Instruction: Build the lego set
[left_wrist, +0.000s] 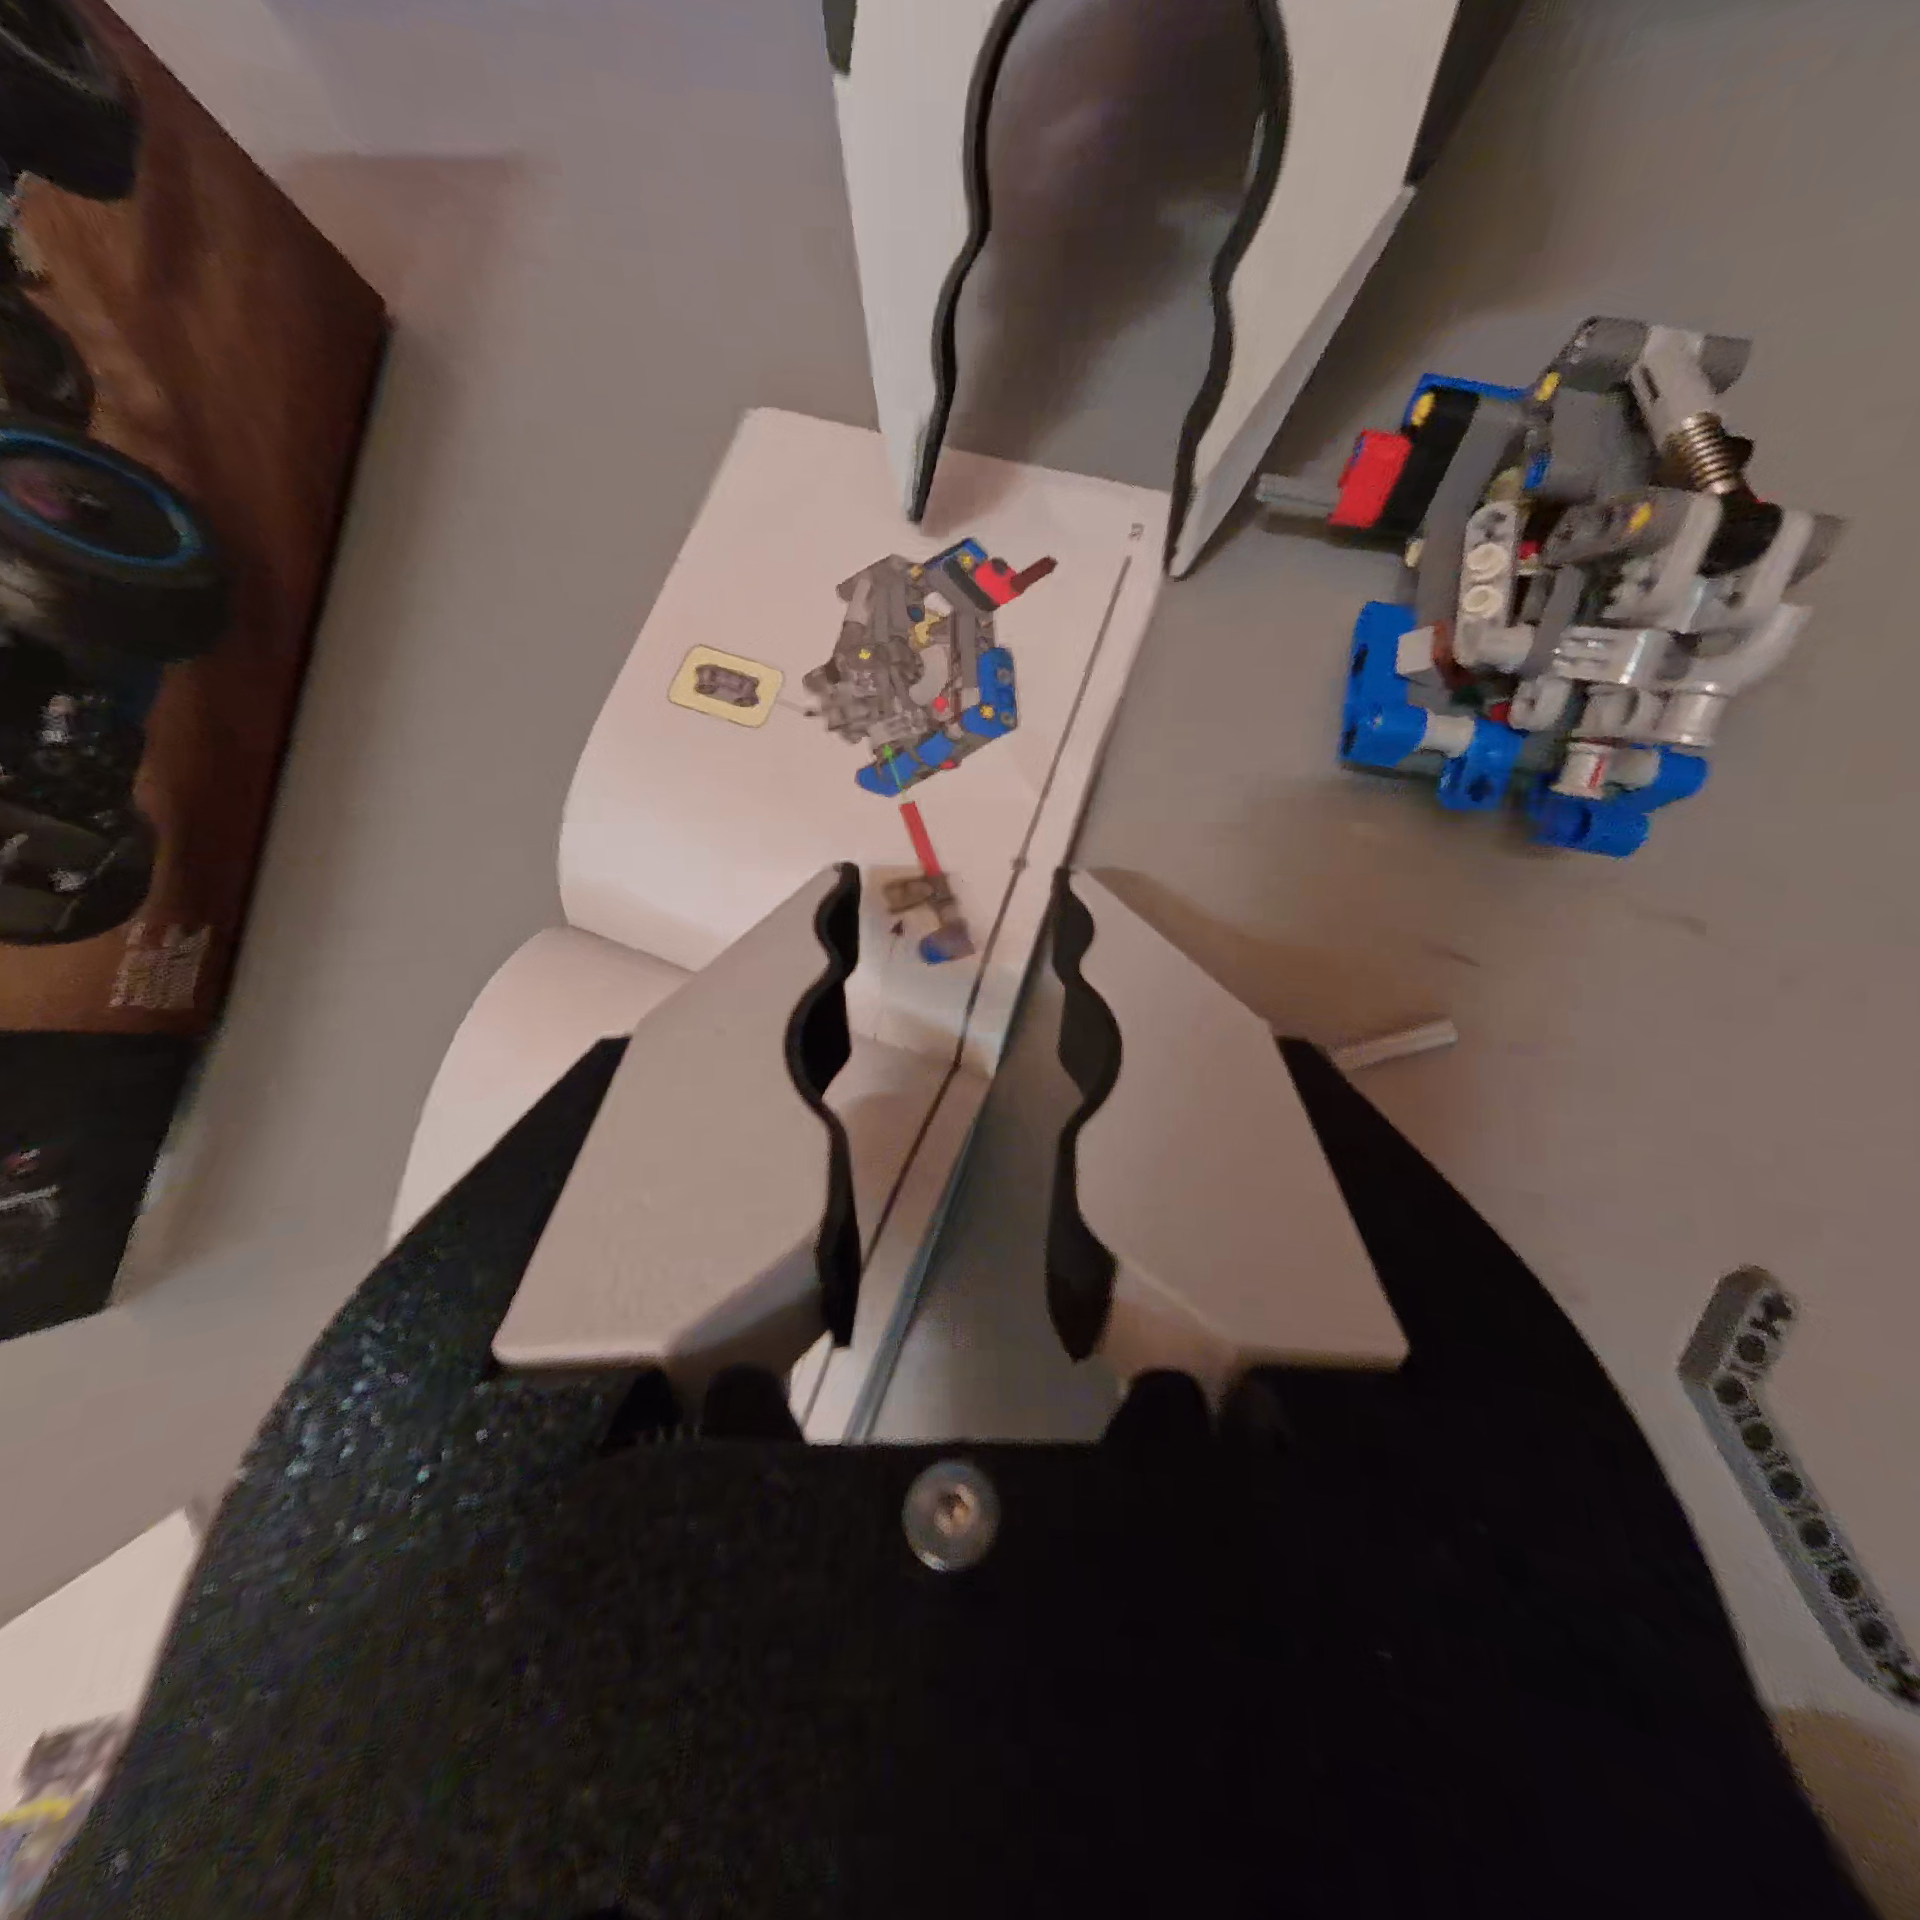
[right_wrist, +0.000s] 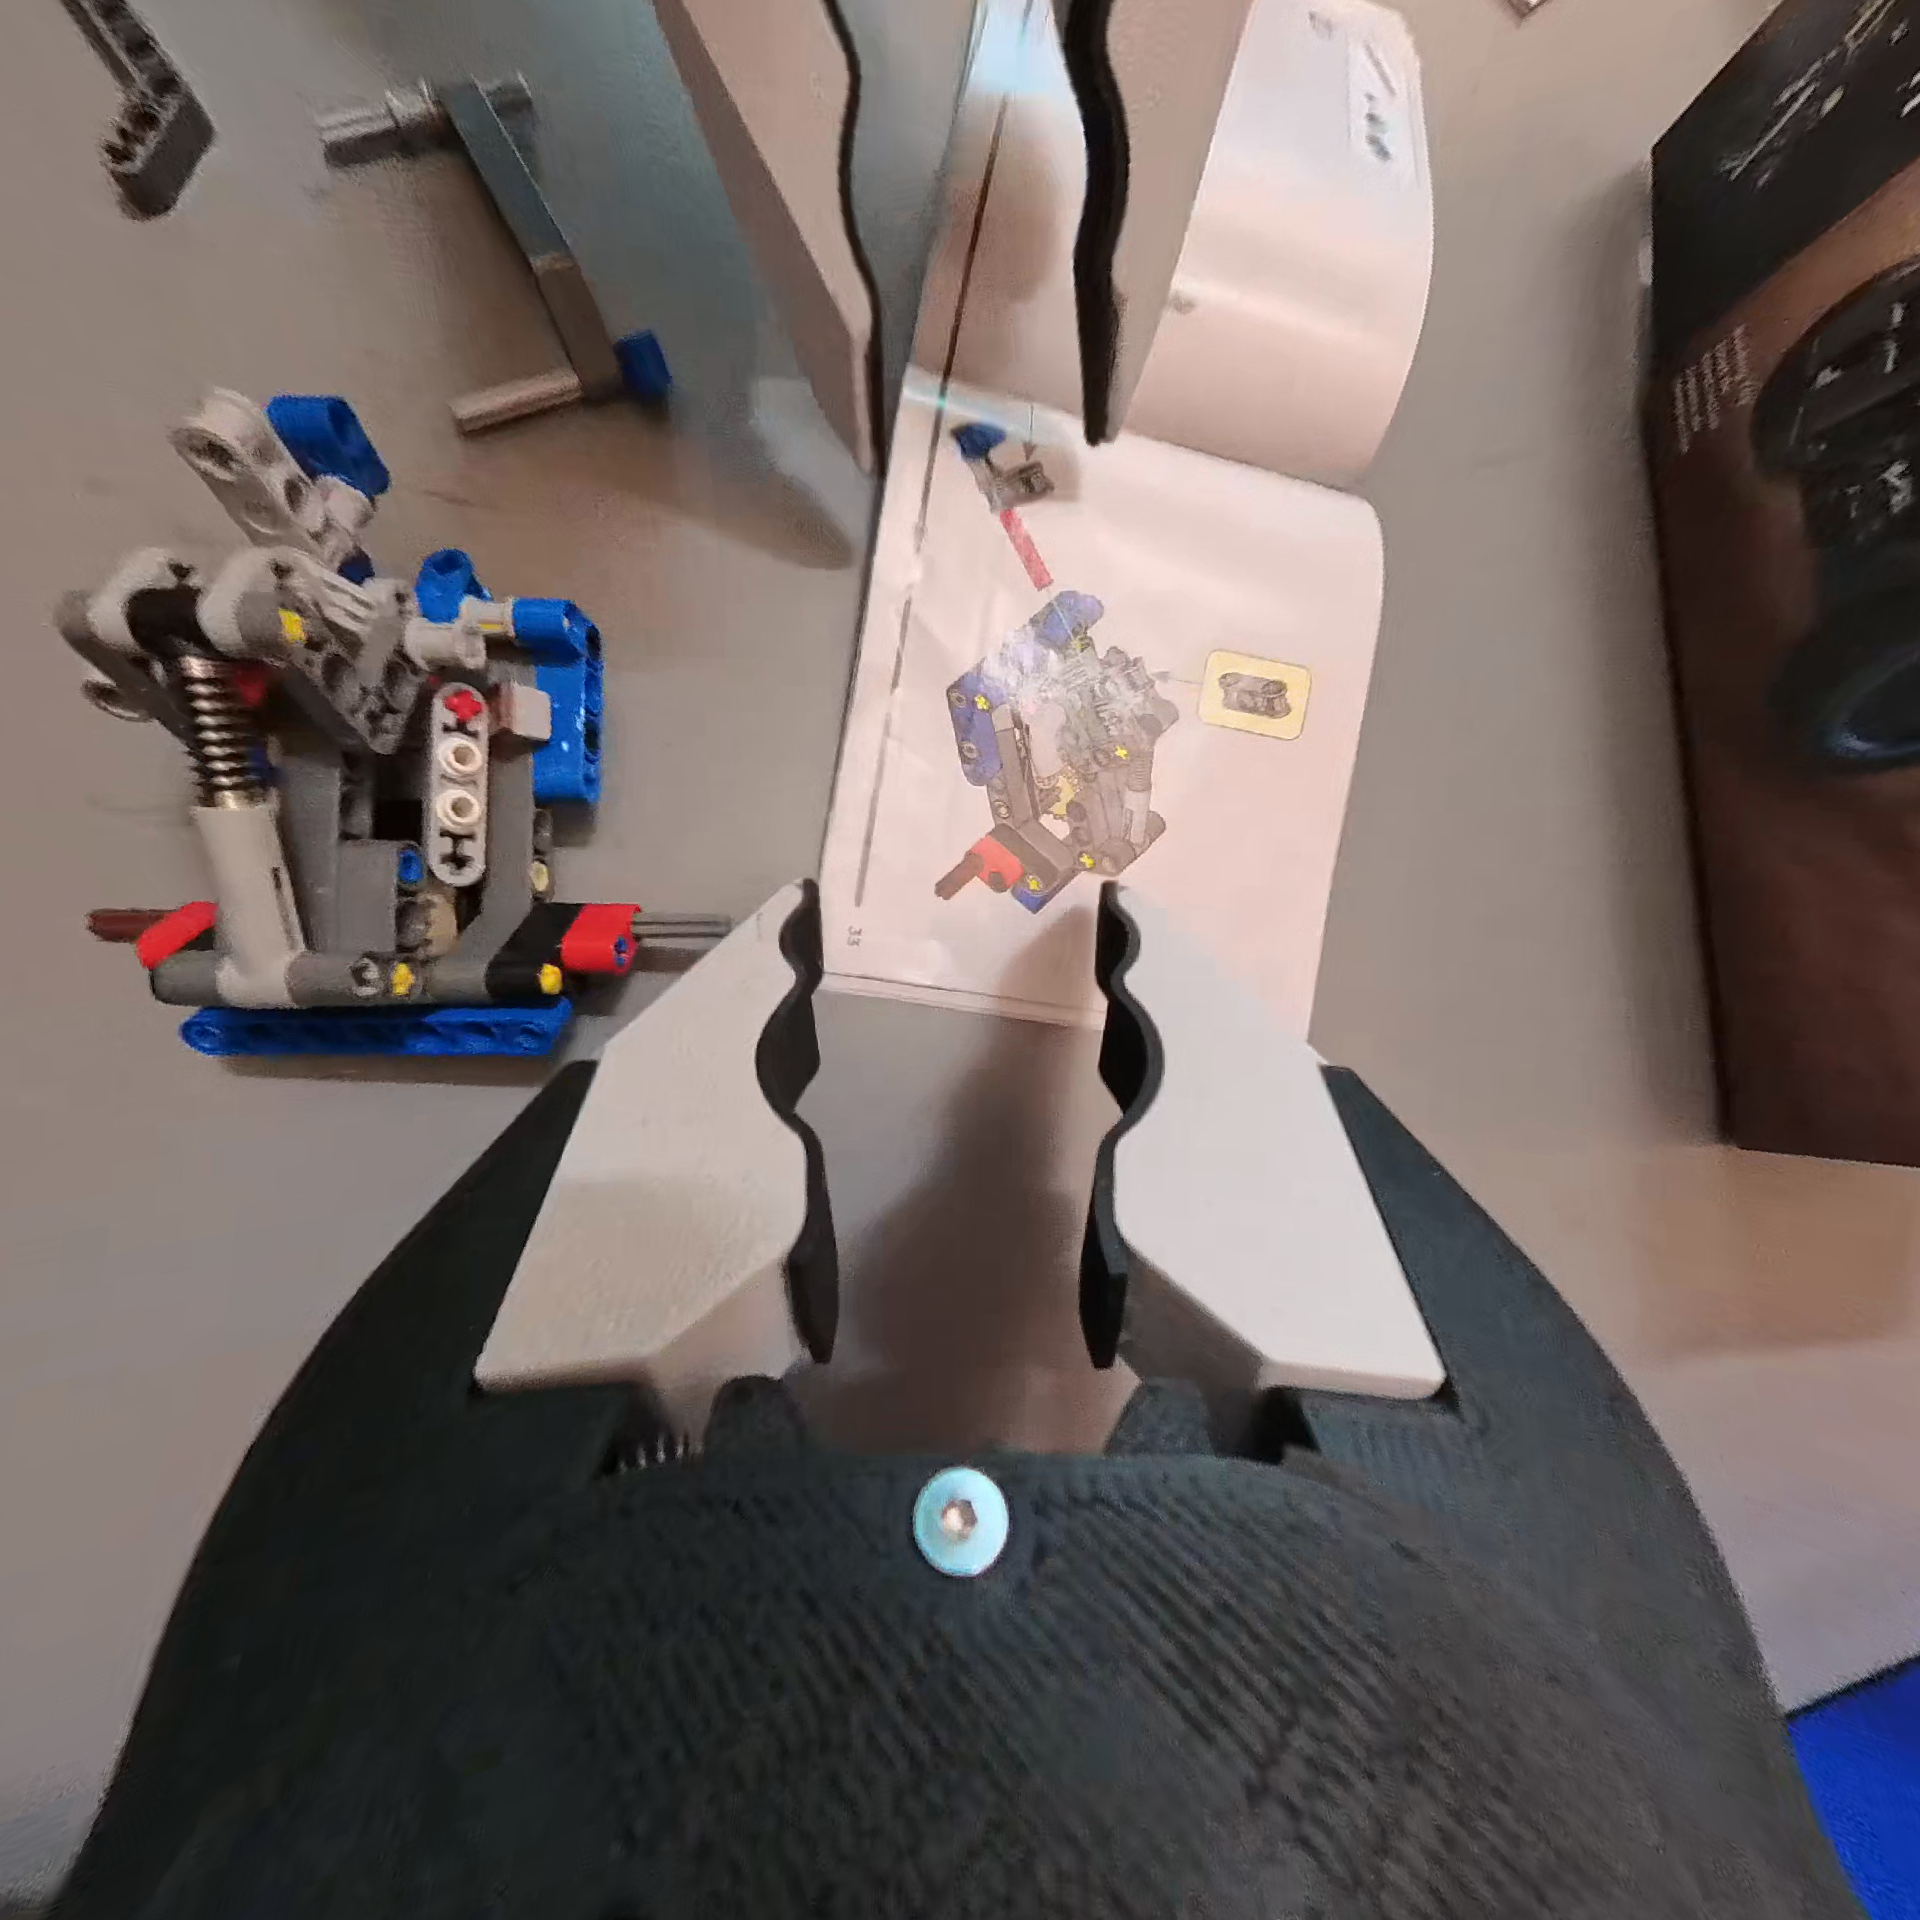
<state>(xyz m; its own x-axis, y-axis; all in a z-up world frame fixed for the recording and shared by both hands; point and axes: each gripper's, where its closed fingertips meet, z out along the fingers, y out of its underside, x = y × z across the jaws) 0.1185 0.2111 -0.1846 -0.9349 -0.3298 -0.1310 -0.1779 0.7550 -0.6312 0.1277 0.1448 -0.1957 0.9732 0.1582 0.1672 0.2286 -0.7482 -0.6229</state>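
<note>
The half-built lego assembly (left_wrist: 1538, 603), grey and blue with red parts and a metal spring, lies on the grey table; it also shows at the left of the right wrist view (right_wrist: 364, 779). The open instruction booklet (left_wrist: 831, 727) lies beside it, and appears again in the right wrist view (right_wrist: 1143, 779). My left gripper (left_wrist: 956, 894) is open and empty over the booklet's edge. My right gripper (right_wrist: 958, 914) is open and empty, facing the left one across the page. Each shows in the other's view, the right (left_wrist: 1049, 530) and the left (right_wrist: 982, 447).
The dark set box (left_wrist: 156, 623) stands beyond the booklet (right_wrist: 1787, 623). A grey angled beam (left_wrist: 1787, 1475) and a grey axle (left_wrist: 1392, 1049) lie loose. A grey beam with a blue pin and axles (right_wrist: 540, 239) lies behind the assembly. Something blue (right_wrist: 1860, 1808) is at the near corner.
</note>
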